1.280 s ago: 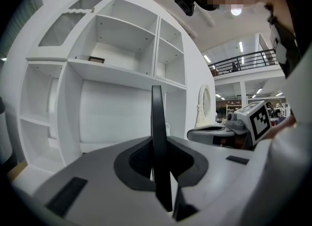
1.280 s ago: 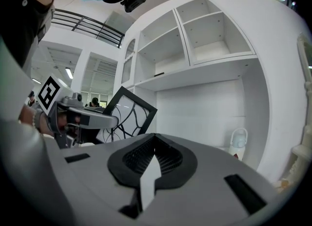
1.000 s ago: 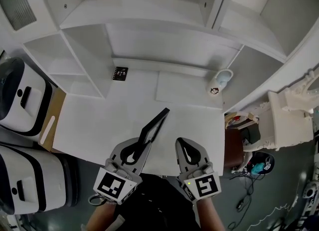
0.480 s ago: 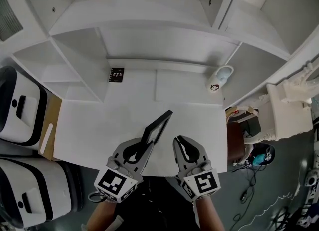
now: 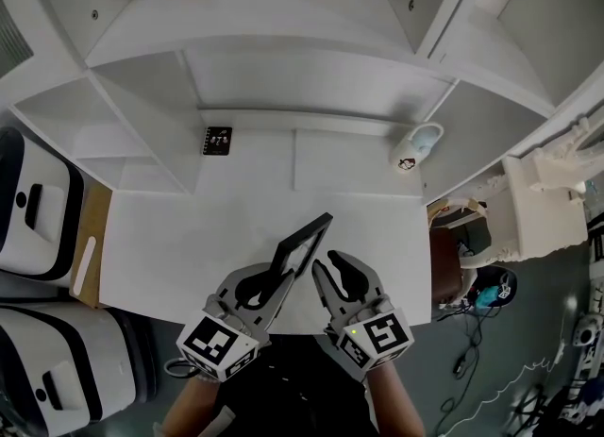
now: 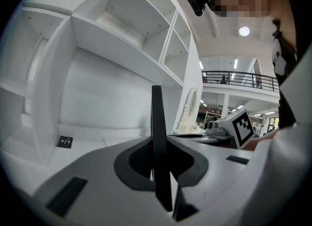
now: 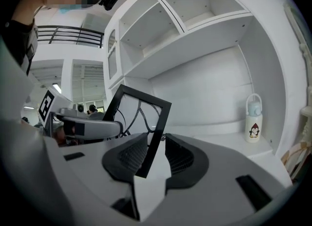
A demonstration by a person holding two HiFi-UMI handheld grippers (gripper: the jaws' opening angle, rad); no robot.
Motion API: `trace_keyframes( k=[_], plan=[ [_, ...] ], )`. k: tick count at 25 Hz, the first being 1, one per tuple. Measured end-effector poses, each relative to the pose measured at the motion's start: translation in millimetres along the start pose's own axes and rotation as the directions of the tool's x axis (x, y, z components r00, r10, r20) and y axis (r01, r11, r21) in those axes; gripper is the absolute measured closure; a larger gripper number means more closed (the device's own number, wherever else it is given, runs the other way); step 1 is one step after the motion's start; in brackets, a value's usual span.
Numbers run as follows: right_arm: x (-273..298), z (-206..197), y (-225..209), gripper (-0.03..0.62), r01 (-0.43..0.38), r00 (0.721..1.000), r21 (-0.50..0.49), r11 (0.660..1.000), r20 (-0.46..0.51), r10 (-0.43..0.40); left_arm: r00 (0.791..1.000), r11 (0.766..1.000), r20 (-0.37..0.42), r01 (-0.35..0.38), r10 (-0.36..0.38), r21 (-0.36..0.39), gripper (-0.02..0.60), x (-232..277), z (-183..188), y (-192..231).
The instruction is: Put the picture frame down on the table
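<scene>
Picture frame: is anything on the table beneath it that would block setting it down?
Nothing visible does. The frame, held in the left gripper, hangs over a bare stretch of table; the black card and the bottle sit far back, clear of it.

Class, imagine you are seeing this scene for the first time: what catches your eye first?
A black picture frame stands on edge over the white table, clamped in the left hand-held gripper. The right hand-held gripper has just been opening its jaws, with the frame's edge between them. A penguin bottle stands at the back right.
</scene>
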State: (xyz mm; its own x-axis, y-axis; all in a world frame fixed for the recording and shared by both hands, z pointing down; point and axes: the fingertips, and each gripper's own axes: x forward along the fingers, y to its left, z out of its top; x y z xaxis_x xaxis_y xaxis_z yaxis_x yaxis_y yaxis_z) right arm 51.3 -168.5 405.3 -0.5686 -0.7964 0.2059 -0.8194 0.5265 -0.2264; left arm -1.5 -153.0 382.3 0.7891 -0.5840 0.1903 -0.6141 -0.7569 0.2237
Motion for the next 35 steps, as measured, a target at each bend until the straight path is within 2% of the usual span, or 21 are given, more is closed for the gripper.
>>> trace_keyframes(
  k=[2, 13, 16, 19, 26, 35],
  plan=[
    [4.2, -1.4, 2.0, 0.48, -0.011, 1.0, 0.01, 1.0, -0.006, 0.011, 1.0, 1.0, -0.003, 0.008, -0.008, -0.005, 0.543, -0.9, 0.6, 0.3],
    [14.5, -5.1, 1.5, 0.48, -0.06, 0.998, 0.127, 0.99, 0.017, 0.058, 0.998, 0.998, 0.02, 0.059, -0.059, -0.031, 0.543, -6.7, 1.3, 1.6],
    [14.9, -6.7, 2.7, 0.514, -0.075, 0.997, 0.133, 0.988, 0.018, 0.073, 0.998, 0.998, 0.014, 0.062, -0.062, -0.03, 0.543, -6.8, -0.6, 1.9],
    [15.2, -6.7, 1.3, 0.521, -0.076, 0.997, 0.143, 0.987, 0.019, 0.074, 0.998, 0.997, 0.011, 0.062, -0.062, -0.042, 0.543, -6.3, -2.7, 3.6],
    [16.8, -13.2, -5.5, 0.529, -0.023, 1.0, 0.161, 0.987, -0.018, 0.026, 1.0, 0.997, -0.015, 0.0, -0.001, -0.073, 0.543, -0.9, -14.6, 12.8],
    [15.5, -24.0, -14.2, 0.53, 0.051, 0.998, 0.212, 0.976, -0.044, -0.043, 0.996, 0.995, -0.042, -0.077, 0.075, -0.064, 0.528, 7.5, -27.0, 20.4]
  ],
)
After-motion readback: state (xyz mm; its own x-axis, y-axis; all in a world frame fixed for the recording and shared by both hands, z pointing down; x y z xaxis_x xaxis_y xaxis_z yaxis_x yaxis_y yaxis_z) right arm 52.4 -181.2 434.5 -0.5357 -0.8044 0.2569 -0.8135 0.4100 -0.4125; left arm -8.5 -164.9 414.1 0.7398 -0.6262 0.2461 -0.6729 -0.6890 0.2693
